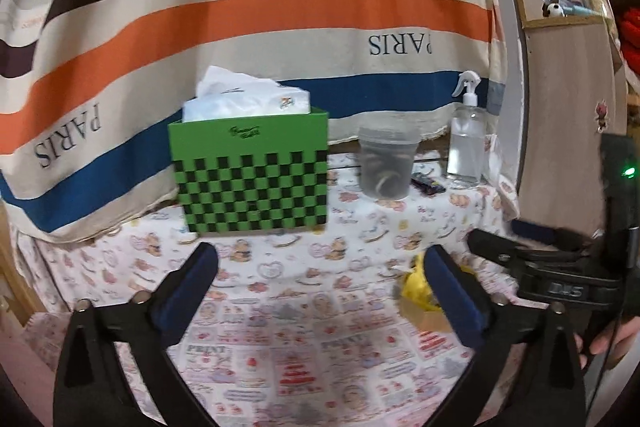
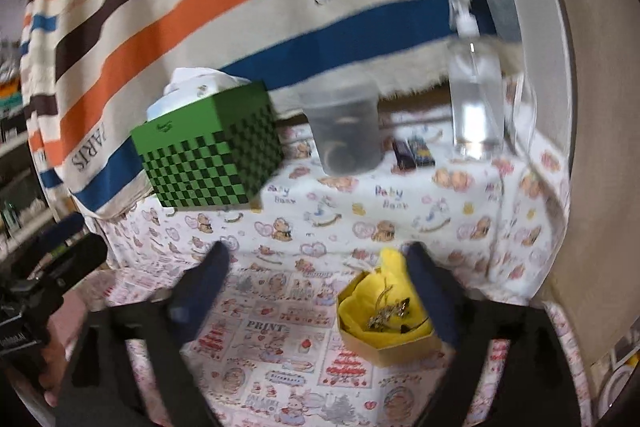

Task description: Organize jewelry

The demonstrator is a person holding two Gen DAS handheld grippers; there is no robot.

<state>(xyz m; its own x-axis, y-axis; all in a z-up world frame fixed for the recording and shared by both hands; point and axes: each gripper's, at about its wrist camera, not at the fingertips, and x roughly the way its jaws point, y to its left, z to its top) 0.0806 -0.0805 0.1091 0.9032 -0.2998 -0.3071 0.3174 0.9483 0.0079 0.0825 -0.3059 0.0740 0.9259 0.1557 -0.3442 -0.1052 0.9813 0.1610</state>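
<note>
A small cardboard box (image 2: 396,345) lined with yellow cloth holds gold jewelry (image 2: 390,313) on the patterned tablecloth. In the right wrist view it sits just inside my right finger. My right gripper (image 2: 316,287) is open and empty above the cloth. In the left wrist view the same yellow-lined box (image 1: 416,291) lies partly hidden behind my right finger. My left gripper (image 1: 322,285) is open and empty. A translucent plastic cup (image 1: 386,163) holding rings or bangles stands at the back; it also shows in the right wrist view (image 2: 344,131).
A green checkered box (image 1: 250,171) with white tissue stands at the back left. A clear spray bottle (image 1: 466,143) stands at the back right by a wooden cabinet (image 1: 568,123). A striped cloth (image 1: 240,7) hangs behind. The right gripper's body (image 1: 560,267) shows at right.
</note>
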